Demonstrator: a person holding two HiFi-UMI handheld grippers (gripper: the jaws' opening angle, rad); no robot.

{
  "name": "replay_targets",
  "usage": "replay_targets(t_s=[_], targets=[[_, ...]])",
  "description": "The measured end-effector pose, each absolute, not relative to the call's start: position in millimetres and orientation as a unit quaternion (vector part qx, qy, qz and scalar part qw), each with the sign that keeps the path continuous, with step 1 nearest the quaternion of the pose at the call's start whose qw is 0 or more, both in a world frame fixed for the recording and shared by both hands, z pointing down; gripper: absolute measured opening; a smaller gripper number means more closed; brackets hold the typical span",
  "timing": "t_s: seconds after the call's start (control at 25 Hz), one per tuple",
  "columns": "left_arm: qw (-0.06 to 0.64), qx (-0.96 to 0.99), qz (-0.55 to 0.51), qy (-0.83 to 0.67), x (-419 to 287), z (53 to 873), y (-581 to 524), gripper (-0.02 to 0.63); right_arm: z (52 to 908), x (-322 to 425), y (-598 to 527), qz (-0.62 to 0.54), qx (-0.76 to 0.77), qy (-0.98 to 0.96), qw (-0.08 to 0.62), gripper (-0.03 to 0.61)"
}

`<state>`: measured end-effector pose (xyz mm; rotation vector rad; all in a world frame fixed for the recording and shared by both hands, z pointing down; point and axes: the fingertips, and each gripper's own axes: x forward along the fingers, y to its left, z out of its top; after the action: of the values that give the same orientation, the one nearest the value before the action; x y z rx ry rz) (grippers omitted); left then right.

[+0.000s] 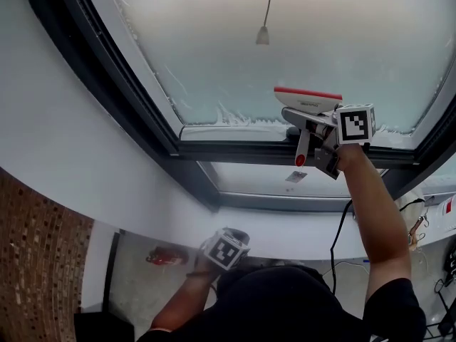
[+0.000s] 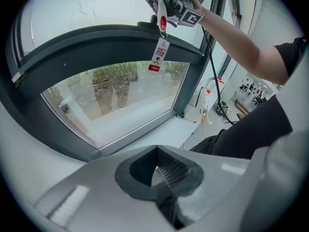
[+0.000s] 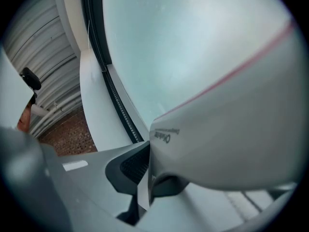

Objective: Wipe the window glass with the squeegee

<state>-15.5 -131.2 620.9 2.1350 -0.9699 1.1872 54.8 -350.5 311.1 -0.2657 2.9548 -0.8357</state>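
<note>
The right gripper point(image 1: 317, 130) has its jaws clamped tight on the handle of the white plastic squeegee with a red blade strip point(image 1: 308, 97). In the right gripper view the tool's pale body point(image 3: 231, 120) fills the gap between the pads. The squeegee sits at the lower edge of the upper pane of misted, soapy window glass point(image 1: 285, 20), toward its right corner and just above the dark grey frame point(image 1: 235, 149). A red-and-white paper tag point(image 2: 158, 56) dangles from the handle. I cannot tell whether the blade touches the glass. White foam point(image 1: 228, 114) lines the pane's lower and left edges.

The left gripper point(image 1: 226, 249) hangs low near the person's body, well apart from the window, its jaws closed together on nothing.

The step in hand looks like a pass along the bottom of the pane. To do it well, the blade should lie full-width against the glass, tilted a little, under even pressure. It should run right up to the frame so that no foam is left in the corner. No container shows in any view.
</note>
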Motion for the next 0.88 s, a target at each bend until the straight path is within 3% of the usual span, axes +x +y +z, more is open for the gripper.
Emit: replay_targets(t_s=[0.56, 0.88], targets=[[0.243, 0.79, 0.433, -0.36, -10.6, 616.9, -140.0, 0.001, 385.9, 51.6, -339.7, -0.314, -0.088, 0.945, -0.022, 0.025], [0.238, 0.795, 0.436, -0.348, -3.7, 614.8, -140.2, 0.001, 355.3, 61.8, -320.9, -0.283, -0.075, 0.956, -0.021, 0.025]])
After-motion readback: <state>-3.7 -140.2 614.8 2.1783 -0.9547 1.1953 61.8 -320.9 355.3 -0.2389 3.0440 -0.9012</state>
